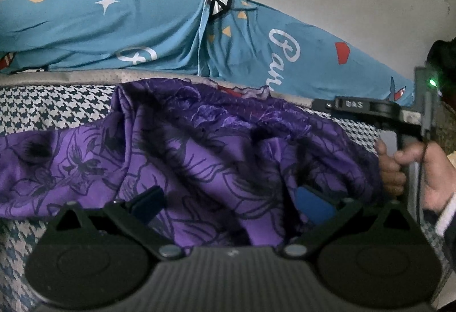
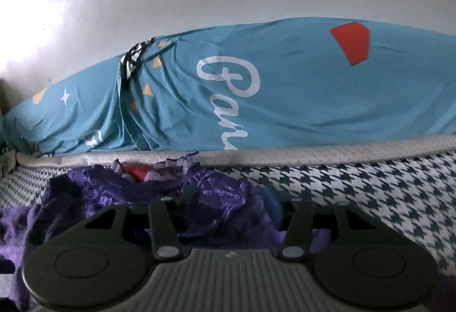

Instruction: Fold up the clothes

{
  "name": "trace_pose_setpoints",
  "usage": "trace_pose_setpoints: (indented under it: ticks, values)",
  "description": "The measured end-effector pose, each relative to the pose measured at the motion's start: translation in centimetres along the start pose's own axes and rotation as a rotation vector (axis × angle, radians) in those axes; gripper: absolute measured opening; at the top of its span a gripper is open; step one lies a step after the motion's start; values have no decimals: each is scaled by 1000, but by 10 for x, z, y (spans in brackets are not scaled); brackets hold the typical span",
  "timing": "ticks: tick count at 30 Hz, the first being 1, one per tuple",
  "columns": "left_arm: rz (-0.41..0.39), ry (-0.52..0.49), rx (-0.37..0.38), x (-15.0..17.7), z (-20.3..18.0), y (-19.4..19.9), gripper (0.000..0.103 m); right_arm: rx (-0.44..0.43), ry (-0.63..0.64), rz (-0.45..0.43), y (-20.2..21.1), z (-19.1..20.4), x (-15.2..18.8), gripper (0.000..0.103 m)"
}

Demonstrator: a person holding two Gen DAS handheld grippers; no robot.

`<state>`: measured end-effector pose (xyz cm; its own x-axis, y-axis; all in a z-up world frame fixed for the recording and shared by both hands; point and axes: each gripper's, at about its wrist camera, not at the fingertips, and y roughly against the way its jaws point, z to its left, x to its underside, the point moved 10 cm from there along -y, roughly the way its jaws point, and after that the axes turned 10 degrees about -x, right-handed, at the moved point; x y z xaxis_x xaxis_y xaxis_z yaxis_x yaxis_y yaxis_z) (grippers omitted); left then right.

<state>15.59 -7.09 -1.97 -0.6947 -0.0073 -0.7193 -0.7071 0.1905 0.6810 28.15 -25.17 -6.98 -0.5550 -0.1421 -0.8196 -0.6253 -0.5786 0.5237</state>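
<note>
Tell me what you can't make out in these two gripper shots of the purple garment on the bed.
- Left wrist view: the purple garment is bunched, its left side cut by the frame edge; type and outline unclear.
- Left gripper: cloth drapes between the spread fingers; grip unclear.
- Right wrist view: right gripper fingertips buried in lace folds.
- Red item mostly hidden by lace.
</note>
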Motion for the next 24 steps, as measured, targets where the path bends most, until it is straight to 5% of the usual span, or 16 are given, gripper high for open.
trace_pose_setpoints:
  ticks: [20, 24]
  values:
    - [48, -34, -19, 7, 2, -15, 103, -30, 111, 90, -68, -2, 7, 62]
    - [56, -33, -21, 8, 2, -17, 103, 13, 172, 88, -69, -2, 7, 43]
